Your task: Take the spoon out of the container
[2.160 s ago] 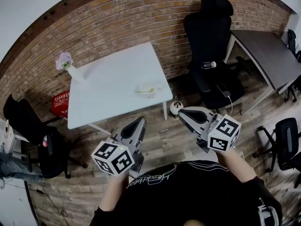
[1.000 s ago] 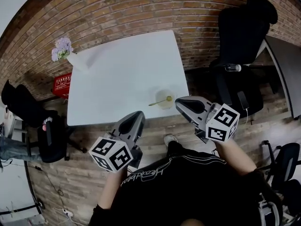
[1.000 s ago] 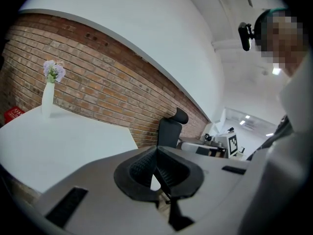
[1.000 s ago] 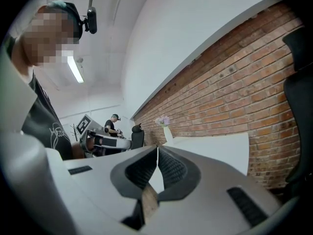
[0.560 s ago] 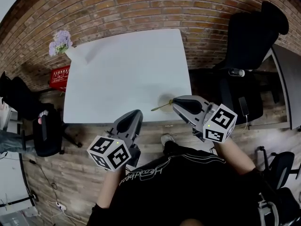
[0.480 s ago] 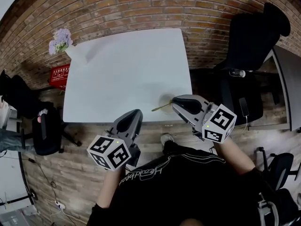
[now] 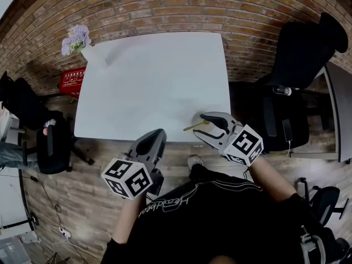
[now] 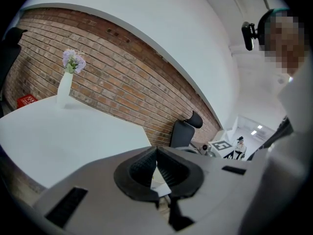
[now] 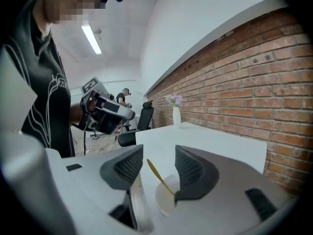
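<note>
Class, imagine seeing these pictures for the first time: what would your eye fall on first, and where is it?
The white table against the brick wall stands out, with a vase of lilac flowers at its far left corner. At its near right edge the right tongs are opening around a yellow spoon leaning out of a container, not touching it. The left tongs hang shut, short of the table.

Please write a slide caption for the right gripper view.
Right gripper, fingers opening, the yellow spoon between them in its container on the white table.
</note>
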A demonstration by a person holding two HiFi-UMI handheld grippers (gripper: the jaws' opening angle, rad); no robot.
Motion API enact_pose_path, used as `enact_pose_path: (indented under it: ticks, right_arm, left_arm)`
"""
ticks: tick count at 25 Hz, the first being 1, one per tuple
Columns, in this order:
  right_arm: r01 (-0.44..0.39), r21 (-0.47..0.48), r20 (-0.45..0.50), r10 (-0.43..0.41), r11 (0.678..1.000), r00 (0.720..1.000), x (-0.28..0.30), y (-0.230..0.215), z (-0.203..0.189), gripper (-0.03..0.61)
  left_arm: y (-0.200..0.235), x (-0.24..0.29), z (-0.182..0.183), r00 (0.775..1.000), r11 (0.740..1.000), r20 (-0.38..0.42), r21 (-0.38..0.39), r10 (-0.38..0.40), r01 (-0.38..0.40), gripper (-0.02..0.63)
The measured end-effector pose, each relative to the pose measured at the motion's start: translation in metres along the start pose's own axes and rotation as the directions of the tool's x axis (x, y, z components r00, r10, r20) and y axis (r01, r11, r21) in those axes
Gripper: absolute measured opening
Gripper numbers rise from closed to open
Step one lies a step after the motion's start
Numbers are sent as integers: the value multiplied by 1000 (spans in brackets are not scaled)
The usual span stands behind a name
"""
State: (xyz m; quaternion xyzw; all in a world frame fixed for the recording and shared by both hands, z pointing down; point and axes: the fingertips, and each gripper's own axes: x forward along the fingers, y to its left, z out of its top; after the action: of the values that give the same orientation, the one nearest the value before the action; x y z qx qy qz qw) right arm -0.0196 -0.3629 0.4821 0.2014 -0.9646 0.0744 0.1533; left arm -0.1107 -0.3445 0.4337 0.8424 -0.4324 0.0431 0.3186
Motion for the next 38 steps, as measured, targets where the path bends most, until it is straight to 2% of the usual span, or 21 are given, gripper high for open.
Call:
enact_pose_path:
  ticks: [8,11,14,18,22,25,38]
  right_arm:
    - [-34,-151,-98,20,988,995,27,13,-20,184]
    - [-34,-250,-156,-6,968,988,36,17,-32,184]
    - [-42,-307,-200,-21,951,980,44,19,-45,181]
    - [-40,-320,-218,-33,947,975,51,19,-53,120]
    - [-35,-358,-230,-52,933,972,57,20,-57,91]
    - [-2,-374,-221,-87,927,971,57,16,-58,31]
    - [46,-391,-191,-130,919,973,54,13,-51,3]
  left_arm:
    - [13,-11,-9,1000,999,-5,-33,24,-24,5]
    - [16,-15,-11,1000,999,-7,-41,30,-31,5]
    - [20,-20,-13,999,998,-7,-51,40,-40,5]
    - [27,-23,-18,999,996,-12,-66,51,-52,5]
    - [36,-25,-25,998,993,-20,-101,64,-66,5]
    - [34,-26,-28,998,992,-15,-113,55,-56,5]
    - [36,-39,-32,997,986,-1,-150,79,-78,5]
